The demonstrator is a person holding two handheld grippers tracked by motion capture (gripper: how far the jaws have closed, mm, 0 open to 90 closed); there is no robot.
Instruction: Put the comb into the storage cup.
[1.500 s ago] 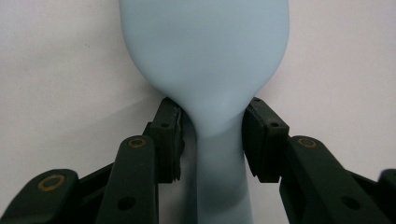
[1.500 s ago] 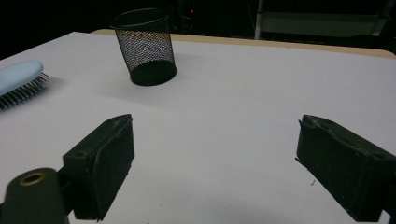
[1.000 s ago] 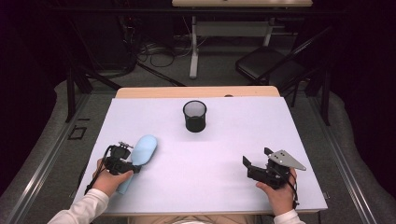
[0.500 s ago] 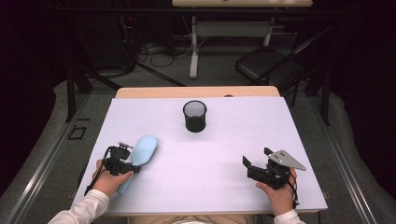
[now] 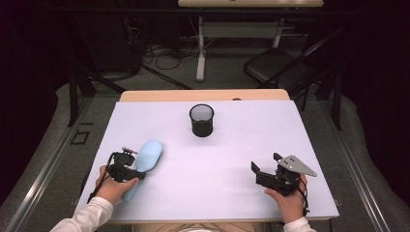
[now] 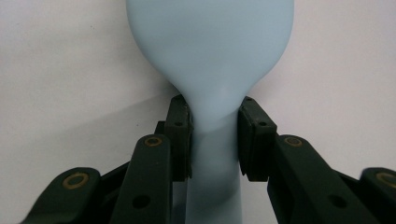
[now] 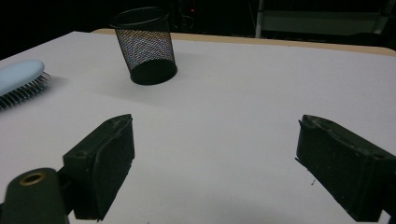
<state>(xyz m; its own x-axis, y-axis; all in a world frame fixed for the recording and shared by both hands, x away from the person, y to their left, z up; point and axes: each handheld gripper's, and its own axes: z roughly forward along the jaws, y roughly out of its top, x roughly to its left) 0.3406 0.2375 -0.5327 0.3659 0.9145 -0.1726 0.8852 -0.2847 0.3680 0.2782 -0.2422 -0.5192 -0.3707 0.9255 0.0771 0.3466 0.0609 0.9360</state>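
Note:
A pale blue hairbrush [image 5: 149,153] lies bristles down on the white table [image 5: 232,145], near its front left corner. My left gripper [image 5: 137,169] is shut on the brush's narrow neck. In the left gripper view both pads [image 6: 181,140] press the neck of the hairbrush [image 6: 210,46] from either side, with my left gripper [image 6: 215,137] centred on it. My right gripper [image 5: 264,163] rests at the front right of the table, open, with nothing between its jaws. In the right gripper view my right gripper [image 7: 215,158] faces the brush head [image 7: 21,77] at far left.
A black mesh cup [image 5: 201,120] stands upright at the table's middle back, also seen as the cup [image 7: 145,44] in the right gripper view. A folding chair [image 5: 280,72], desk legs and cables lie on the floor beyond the table's wooden far edge [image 5: 203,95].

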